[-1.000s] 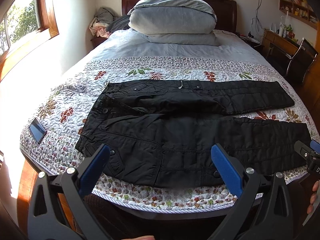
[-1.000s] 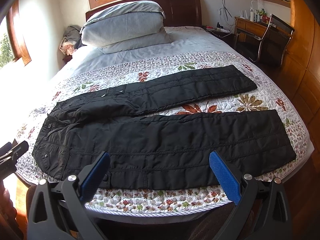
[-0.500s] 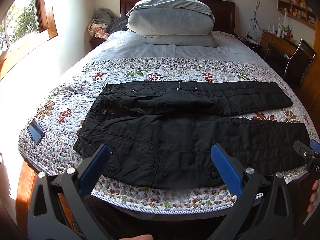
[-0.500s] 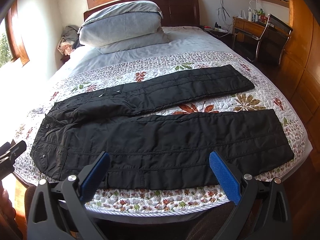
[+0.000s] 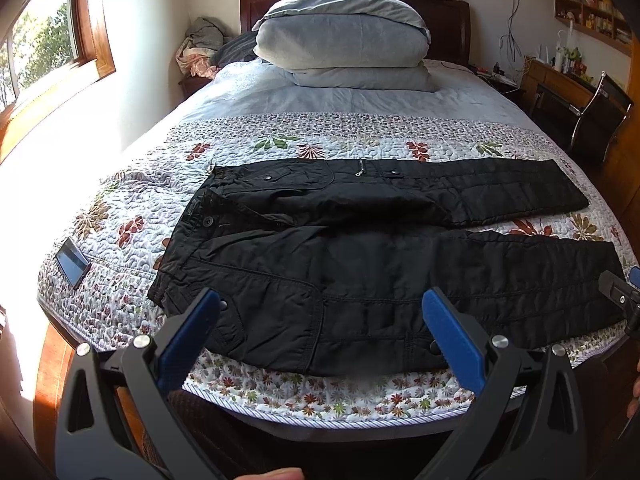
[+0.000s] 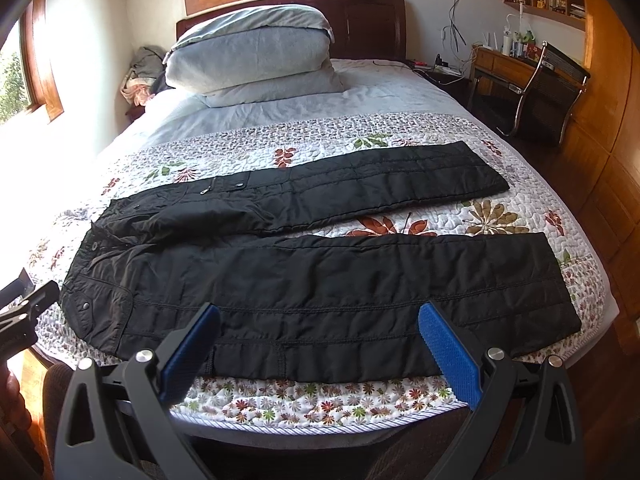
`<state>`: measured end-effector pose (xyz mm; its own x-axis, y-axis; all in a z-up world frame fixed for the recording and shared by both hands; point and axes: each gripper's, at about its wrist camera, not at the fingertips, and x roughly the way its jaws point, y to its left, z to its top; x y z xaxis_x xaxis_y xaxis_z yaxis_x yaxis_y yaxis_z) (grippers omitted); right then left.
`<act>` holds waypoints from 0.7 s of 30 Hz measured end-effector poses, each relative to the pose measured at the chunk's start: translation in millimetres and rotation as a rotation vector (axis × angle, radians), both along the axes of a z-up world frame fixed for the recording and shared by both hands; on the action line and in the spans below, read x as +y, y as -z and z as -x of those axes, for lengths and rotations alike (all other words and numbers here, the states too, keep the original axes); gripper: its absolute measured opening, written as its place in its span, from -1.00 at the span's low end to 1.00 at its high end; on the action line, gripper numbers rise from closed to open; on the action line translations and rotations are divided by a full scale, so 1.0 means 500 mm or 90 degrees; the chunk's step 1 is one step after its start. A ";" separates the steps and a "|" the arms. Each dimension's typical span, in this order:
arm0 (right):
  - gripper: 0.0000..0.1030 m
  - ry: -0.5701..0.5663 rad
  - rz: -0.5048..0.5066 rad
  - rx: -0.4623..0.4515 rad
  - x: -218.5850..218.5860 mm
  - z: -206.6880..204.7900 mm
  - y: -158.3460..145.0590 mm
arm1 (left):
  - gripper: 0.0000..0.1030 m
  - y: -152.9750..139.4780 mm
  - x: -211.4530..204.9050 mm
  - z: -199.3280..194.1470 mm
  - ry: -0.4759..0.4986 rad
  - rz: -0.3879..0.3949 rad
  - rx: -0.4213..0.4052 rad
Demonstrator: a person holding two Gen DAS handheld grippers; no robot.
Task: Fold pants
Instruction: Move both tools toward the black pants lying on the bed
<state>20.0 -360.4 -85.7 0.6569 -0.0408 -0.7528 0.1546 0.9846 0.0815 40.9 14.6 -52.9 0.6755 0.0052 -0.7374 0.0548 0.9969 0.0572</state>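
Black padded pants (image 5: 360, 264) lie flat across the foot of the bed, waist to the left, both legs spread apart and pointing right; they also show in the right wrist view (image 6: 320, 280). My left gripper (image 5: 320, 320) is open and empty, held just before the bed's near edge, over the hip area of the near leg. My right gripper (image 6: 318, 332) is open and empty, held before the near edge over the middle of the near leg. Neither touches the pants.
The bed has a floral quilt (image 5: 132, 216) and stacked grey pillows (image 5: 344, 40) at the headboard. A phone (image 5: 72, 262) lies on the quilt's left corner. A desk and chair (image 6: 544, 84) stand to the right, a window wall to the left.
Both grippers have drifted slightly back and up from the bed, so the pants sit a little higher in view. The pants have not moved.
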 end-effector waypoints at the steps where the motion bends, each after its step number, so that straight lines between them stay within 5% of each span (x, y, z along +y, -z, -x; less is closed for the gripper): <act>1: 0.94 0.000 -0.001 -0.001 0.000 0.001 -0.001 | 0.96 0.000 0.000 0.000 0.001 0.001 0.001; 21: 0.94 -0.008 -0.001 -0.002 0.004 0.002 -0.004 | 0.96 0.003 -0.003 0.002 0.003 0.001 0.000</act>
<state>19.2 -358.6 -83.9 0.6593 -0.0317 -0.7512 0.1427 0.9862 0.0836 40.1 13.0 -54.5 0.6750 0.0008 -0.7378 0.0592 0.9967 0.0552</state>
